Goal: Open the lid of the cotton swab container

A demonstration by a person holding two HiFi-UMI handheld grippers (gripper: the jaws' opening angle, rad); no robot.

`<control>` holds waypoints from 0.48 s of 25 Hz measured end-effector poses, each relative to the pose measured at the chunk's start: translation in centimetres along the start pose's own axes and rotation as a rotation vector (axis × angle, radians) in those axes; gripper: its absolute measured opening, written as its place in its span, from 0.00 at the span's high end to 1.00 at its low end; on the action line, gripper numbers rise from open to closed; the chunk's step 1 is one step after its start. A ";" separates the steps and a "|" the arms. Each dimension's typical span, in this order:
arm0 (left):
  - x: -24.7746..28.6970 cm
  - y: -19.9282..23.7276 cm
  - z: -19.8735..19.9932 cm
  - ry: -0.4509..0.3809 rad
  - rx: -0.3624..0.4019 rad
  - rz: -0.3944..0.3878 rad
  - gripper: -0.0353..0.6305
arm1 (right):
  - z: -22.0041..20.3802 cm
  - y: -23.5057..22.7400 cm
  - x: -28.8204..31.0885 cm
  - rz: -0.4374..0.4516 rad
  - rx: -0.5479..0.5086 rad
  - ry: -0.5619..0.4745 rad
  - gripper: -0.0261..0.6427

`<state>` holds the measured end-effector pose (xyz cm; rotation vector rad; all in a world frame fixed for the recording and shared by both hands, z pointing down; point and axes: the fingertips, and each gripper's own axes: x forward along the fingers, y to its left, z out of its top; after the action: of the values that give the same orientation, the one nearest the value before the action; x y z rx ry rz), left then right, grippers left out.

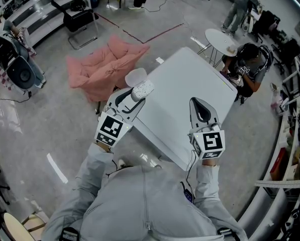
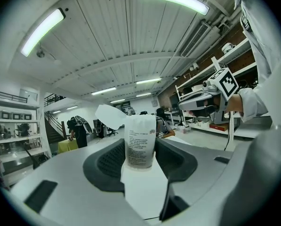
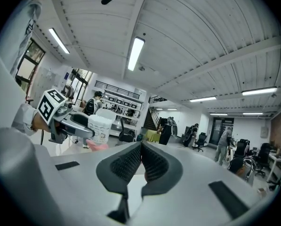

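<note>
Head view: high overhead, facing steeply down on tabletop [image 1: 190, 79], left tool [image 1: 134, 95] and right tool [image 1: 201, 107]. Gripper views: close behind own jaws, tilted toward ceiling [image 2: 112, 32]; each catches the opposite tool off to one side.

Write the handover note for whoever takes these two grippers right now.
Left gripper: shut on the cotton swab container, with its jaws wide around the body.
Right gripper: shut with nothing between its jaws, held over the white table.
Things: the container is in the left gripper's grip, near the table's left edge in the head view. Its lid is flipped up and stands off the container's top.
Done: the lid looks open.
Left: probably only setting the container down. Check first that the lid is fully back.
</note>
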<state>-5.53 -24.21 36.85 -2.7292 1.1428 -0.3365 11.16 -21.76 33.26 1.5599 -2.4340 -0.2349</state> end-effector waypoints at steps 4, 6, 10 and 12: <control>-0.1 -0.2 0.2 -0.001 0.006 -0.010 0.63 | 0.0 0.1 0.0 0.002 -0.001 0.005 0.91; 0.0 -0.4 0.4 -0.005 0.007 -0.017 0.63 | 0.1 0.2 0.0 0.006 -0.001 0.006 0.91; 0.0 -0.7 0.4 -0.013 0.005 -0.024 0.63 | 0.2 0.4 -0.1 0.010 0.000 0.003 0.91; 0.0 -0.7 0.4 -0.015 0.004 -0.026 0.63 | 0.3 0.5 0.0 0.012 0.000 0.002 0.91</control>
<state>-5.01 -23.73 36.66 -2.7404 1.1020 -0.3206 10.64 -21.56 33.14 1.5447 -2.4412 -0.2310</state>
